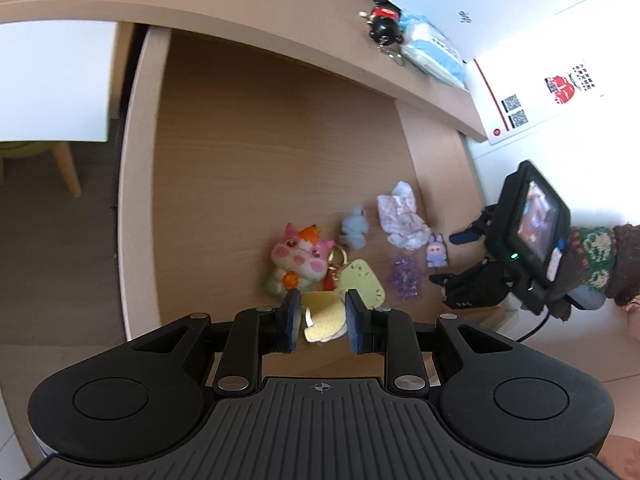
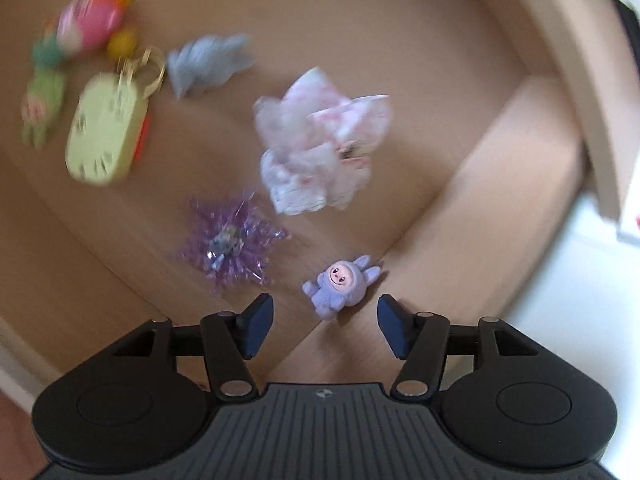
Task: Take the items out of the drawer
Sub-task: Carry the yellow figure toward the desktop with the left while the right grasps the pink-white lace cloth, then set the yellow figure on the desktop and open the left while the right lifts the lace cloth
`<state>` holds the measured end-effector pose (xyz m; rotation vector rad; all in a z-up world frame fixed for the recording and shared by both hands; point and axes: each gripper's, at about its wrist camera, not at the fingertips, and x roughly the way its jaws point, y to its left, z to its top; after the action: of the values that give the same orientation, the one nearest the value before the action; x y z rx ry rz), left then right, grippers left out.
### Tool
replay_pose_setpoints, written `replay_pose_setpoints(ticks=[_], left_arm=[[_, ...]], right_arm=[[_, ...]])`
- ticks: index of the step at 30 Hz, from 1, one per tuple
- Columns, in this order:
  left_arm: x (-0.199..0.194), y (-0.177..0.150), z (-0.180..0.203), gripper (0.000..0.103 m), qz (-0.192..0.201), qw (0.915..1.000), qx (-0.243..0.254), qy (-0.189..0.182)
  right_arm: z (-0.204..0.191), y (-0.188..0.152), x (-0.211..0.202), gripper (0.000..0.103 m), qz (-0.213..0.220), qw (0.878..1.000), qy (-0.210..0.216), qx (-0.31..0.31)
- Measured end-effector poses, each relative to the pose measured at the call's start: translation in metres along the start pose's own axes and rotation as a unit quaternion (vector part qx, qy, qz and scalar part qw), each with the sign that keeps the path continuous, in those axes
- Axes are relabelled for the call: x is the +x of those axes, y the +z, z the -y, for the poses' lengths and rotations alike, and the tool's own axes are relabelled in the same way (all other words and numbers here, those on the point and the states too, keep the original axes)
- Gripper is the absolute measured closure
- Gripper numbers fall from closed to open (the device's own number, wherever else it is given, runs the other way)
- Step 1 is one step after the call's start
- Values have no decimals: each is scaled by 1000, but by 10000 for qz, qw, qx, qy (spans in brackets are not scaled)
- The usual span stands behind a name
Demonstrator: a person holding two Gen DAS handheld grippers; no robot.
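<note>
The open wooden drawer (image 1: 256,152) holds several small toys. My left gripper (image 1: 323,320) is shut on a yellow felt piece (image 1: 325,322) at the drawer's near end. Just beyond it lie a pale green clock-shaped charm (image 1: 364,284), a pink plush cat (image 1: 300,258) and a small blue plush (image 1: 354,228). My right gripper (image 2: 325,320) is open, low over the drawer's right corner. A little purple bunny figure (image 2: 338,286) lies just ahead of its fingertips, untouched. A purple tinsel piece (image 2: 230,242) and a crumpled white-pink cloth (image 2: 320,152) lie farther in.
On the desk top (image 1: 248,4) above the drawer sit a black-and-red keychain figure (image 1: 384,24), a blue tissue pack (image 1: 432,52) and a white box (image 1: 540,92). The drawer's right wall (image 2: 500,184) runs close to my right gripper. A chair leg (image 1: 66,168) stands at the left.
</note>
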<state>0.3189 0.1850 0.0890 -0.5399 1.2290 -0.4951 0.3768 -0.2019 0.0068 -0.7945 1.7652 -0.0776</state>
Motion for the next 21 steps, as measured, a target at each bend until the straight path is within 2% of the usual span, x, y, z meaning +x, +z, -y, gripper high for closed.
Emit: replay_pose_setpoints(ticks=[2, 5, 6, 10, 13, 16, 19, 21], left_arm=[[-1, -1, 0, 76, -1, 10000, -6, 50], [0, -2, 4, 76, -13, 9999, 42, 118], [1, -2, 6, 76, -16, 9999, 66, 149], [6, 1, 21, 76, -42, 9992, 273, 283], [9, 5, 35, 76, -38, 9981, 427, 436], [1, 18, 54, 76, 307, 9961, 603, 564], [-13, 44, 74, 76, 967, 9909, 749, 568], [-18, 67, 89, 76, 1398, 9834, 946, 666]], right_arm=[[-2, 4, 8, 47, 22, 9999, -64, -126], [-3, 6, 15, 57, 75, 9997, -209, -106], [-2, 5, 14, 65, 148, 9995, -287, -51], [11, 0, -3, 66, 689, 9951, -266, 653], [19, -10, -27, 66, 1255, 9841, -61, 1256], [28, -26, -56, 65, 1935, 9582, 507, 2046], [34, -49, -80, 65, 2660, 9128, 1196, 2859], [34, -62, -88, 65, 3014, 8808, 1560, 3303]])
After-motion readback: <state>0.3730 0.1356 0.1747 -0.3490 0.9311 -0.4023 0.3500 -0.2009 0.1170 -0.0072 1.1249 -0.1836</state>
